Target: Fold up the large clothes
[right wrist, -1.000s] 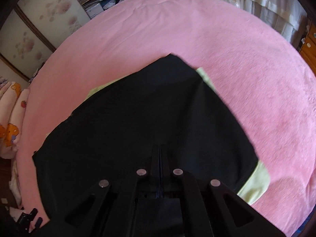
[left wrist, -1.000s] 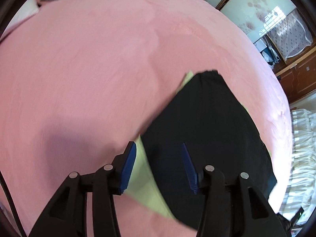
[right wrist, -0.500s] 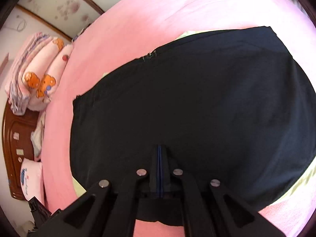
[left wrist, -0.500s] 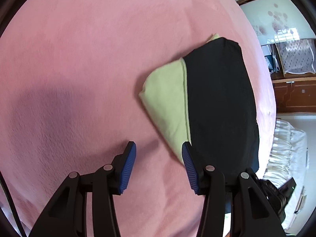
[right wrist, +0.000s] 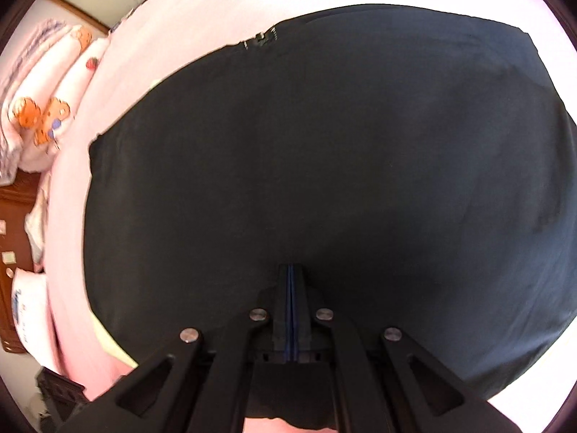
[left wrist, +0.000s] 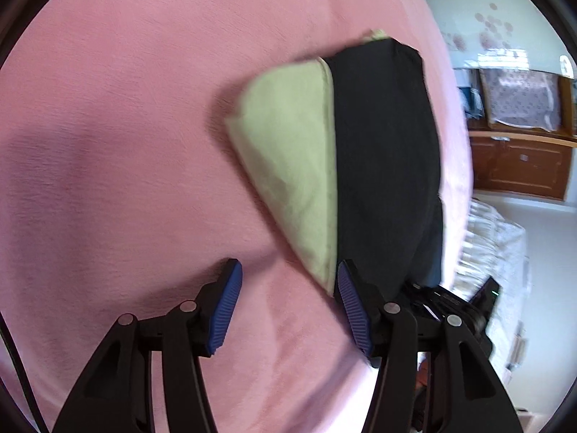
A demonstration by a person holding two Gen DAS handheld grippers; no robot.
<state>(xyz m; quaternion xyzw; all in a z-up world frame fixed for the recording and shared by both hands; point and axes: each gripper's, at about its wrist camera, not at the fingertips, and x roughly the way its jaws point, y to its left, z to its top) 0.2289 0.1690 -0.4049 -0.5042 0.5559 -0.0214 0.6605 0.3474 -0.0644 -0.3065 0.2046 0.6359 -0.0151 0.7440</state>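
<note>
A black garment (left wrist: 386, 158) is seen lying on a pink bed (left wrist: 126, 126), spread over a pale green garment (left wrist: 292, 166) whose uncovered part shows as a wedge along the black one's left side in the left wrist view. The left gripper (left wrist: 286, 310) is held over bare pink bedding just beside the near tip of the green wedge; its jaws have just been opening and stand apart, with nothing between the blue pads (left wrist: 225, 312) but the bedding below. The right-hand pad is seen next to the near edge of the black garment, though contact cannot be judged. In the right wrist view the black garment (right wrist: 342, 166) fills most of the frame, flat and smooth, with a small zip or tag visible at its far edge. The right gripper (right wrist: 291, 288) is pointed steeply down over the garment's near edge, its jaws pressed fully together; black cloth lies close around the tips, but whether any is pinched between them cannot be told. Slivers of the green garment (right wrist: 108, 346) are seen at the black one's near left edge. Folded patterned bedding (right wrist: 47, 101) lies at the far left edge of the bed, beside dark wooden furniture (right wrist: 14, 216). A wooden cabinet (left wrist: 519, 166) and a white frilled cloth (left wrist: 494, 252) are seen beyond the bed's right edge.
</note>
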